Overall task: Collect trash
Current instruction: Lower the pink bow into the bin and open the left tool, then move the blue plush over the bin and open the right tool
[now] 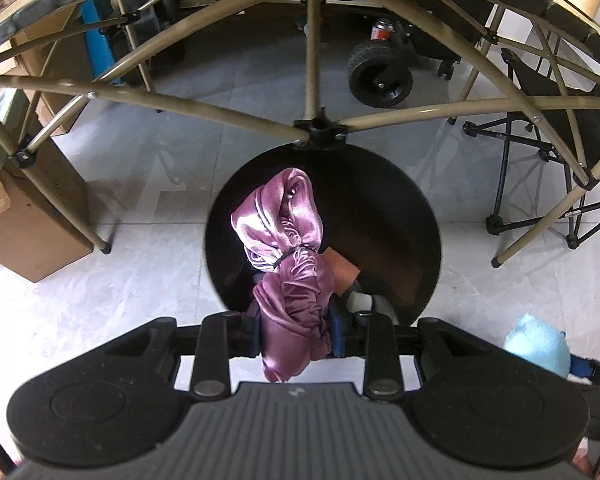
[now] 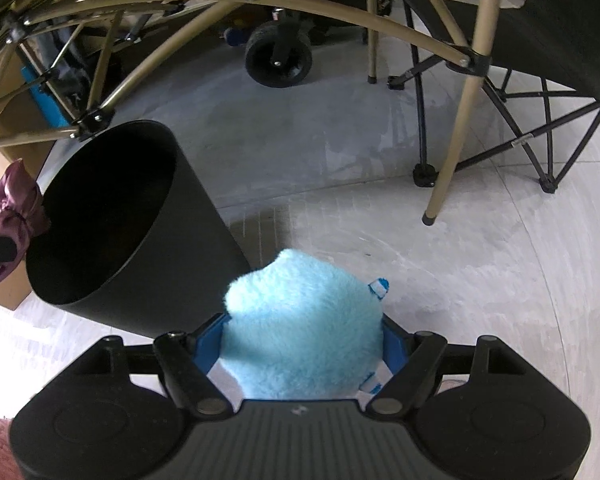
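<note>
My left gripper (image 1: 294, 332) is shut on a bunched purple satin cloth (image 1: 288, 248) tied with a black band, held right over the mouth of a round black bin (image 1: 400, 208). Some orange and white scraps lie inside the bin. In the right wrist view the same black bin (image 2: 204, 248) stands to the left, with the purple cloth (image 2: 16, 208) at its far left rim. My right gripper (image 2: 304, 340) is shut on a fluffy light-blue plush item (image 2: 304, 320), held above the floor just right of the bin. The light-blue plush (image 1: 536, 346) also shows at the left view's right edge.
A tan folding table frame (image 1: 312, 60) arches over the bin, with its leg (image 2: 456, 128) standing to the right. A black folding chair (image 2: 540, 40) is at the right and a wheeled cart (image 1: 380, 76) behind. A cardboard box (image 1: 32, 216) sits to the left on the pale tiled floor.
</note>
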`<state>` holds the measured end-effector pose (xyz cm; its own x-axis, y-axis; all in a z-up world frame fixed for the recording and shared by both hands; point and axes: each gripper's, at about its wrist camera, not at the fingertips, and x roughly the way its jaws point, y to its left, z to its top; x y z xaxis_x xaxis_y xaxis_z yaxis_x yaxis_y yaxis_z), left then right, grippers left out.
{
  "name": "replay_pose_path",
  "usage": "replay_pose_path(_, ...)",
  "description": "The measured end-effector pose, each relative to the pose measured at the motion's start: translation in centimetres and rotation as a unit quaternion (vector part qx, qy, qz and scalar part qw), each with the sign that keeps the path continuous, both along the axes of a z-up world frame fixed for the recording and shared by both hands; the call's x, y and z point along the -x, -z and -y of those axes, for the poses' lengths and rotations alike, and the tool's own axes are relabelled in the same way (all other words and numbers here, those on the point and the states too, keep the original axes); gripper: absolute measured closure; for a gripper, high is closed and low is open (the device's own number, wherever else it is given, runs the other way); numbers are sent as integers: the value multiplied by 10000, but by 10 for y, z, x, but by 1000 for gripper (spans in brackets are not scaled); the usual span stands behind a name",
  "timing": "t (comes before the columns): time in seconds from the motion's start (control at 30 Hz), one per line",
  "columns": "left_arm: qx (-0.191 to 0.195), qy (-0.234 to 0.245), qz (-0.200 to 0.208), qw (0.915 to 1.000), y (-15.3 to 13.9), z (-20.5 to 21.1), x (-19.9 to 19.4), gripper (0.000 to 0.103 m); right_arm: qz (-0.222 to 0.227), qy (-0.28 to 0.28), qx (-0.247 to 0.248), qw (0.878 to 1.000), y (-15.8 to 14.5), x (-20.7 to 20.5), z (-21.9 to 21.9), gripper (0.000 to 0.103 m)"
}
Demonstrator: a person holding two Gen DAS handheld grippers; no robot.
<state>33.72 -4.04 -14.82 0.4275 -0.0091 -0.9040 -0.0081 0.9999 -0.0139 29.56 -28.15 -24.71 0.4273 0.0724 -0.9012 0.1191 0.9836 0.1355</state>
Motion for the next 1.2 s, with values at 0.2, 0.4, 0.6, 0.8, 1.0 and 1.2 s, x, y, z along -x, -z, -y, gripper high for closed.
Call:
replay_pose_path(0.2, 56, -98, -67, 9999, 2, 13, -15, 72, -5, 140, 12, 9999, 2, -1, 6, 26)
replay_pose_path(0.4, 49, -103, -203, 9997, 11, 25, -24, 72, -44, 260, 20, 9996, 5, -2, 11, 26)
replay_pose_path(0.6, -13, -114, -257, 9996, 17, 32, -28, 72, -87, 273, 38, 9996, 7, -4, 13, 26)
replay_pose_path(0.8, -48, -96, -259, 9996, 19, 35, -30, 69, -92, 281, 39, 9996, 8, -4, 14, 26)
replay_pose_path(1.0, -139, -77, -177, 9997, 13, 38, -27, 14, -87, 278, 36, 9996, 8, -4, 14, 26)
replay_pose_path(1.2, -207, -75, -199, 9996, 8, 40, -27, 0, -80, 273, 37, 9996, 9, -3, 16, 26)
